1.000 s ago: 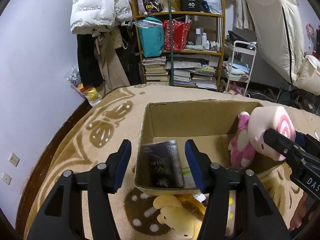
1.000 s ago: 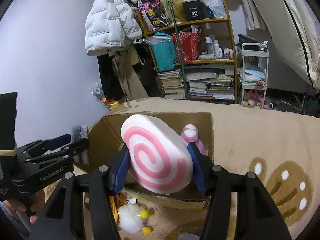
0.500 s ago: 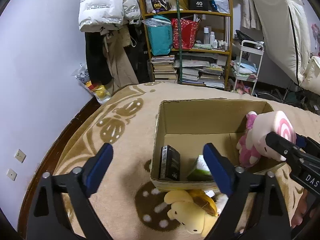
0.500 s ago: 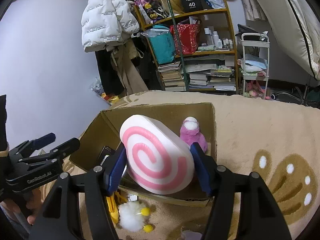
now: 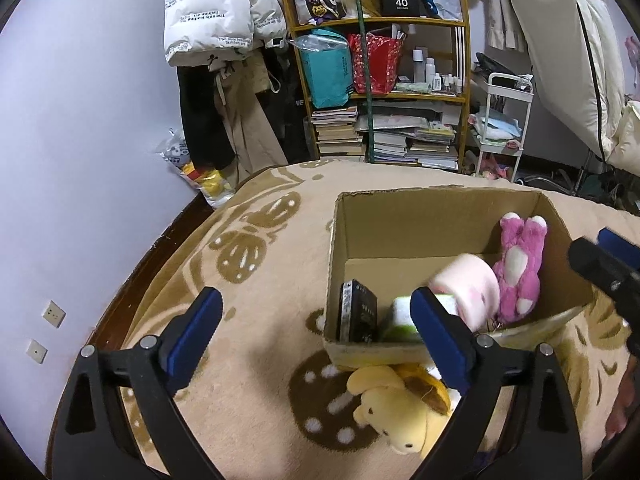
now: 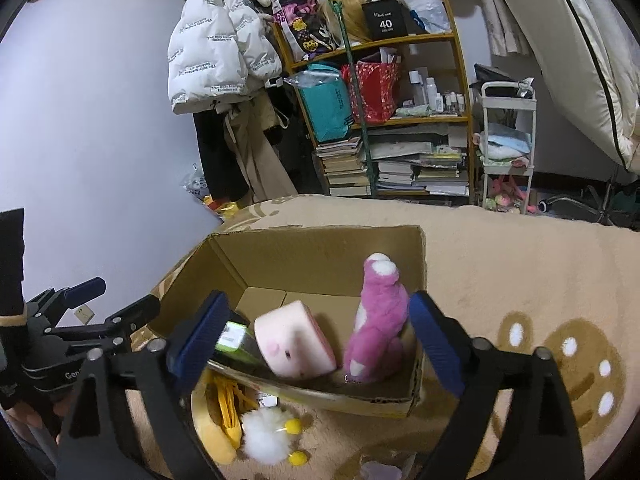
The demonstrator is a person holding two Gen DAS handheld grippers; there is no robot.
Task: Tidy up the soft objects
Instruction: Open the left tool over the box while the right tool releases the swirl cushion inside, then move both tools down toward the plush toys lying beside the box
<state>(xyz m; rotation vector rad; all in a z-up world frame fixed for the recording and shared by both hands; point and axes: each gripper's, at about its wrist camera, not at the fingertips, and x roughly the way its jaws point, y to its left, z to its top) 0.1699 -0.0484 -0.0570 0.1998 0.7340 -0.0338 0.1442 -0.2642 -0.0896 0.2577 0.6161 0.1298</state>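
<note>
Both of your tools are opening right now. Your right tool [image 6: 316, 336] has wide jaws, and nothing is pinched in them. The pink swirl cushion [image 6: 294, 344] is just below and ahead of it, inside the cardboard box [image 6: 320, 254], tipped on its edge. Your left tool [image 5: 316, 332] is wide too and holds nothing.

I think the next toy to get is the yellow plush [image 5: 400, 408]. It lies on the blanket [image 5: 248, 280] outside the box, touching the box's near wall. It sits low between your left tool's jaws, a bit to the right. Its long side runs from left to right across your view. Your left hand looks nearer to it.

Count: in the box are one pink cushion, one pink plush [image 6: 376, 320], one dark flat thing [image 5: 358, 312] and one green pack [image 6: 234, 340]. Outside are one yellow plush and one white fluffy toy [image 6: 266, 436] with yellow balls.
</note>
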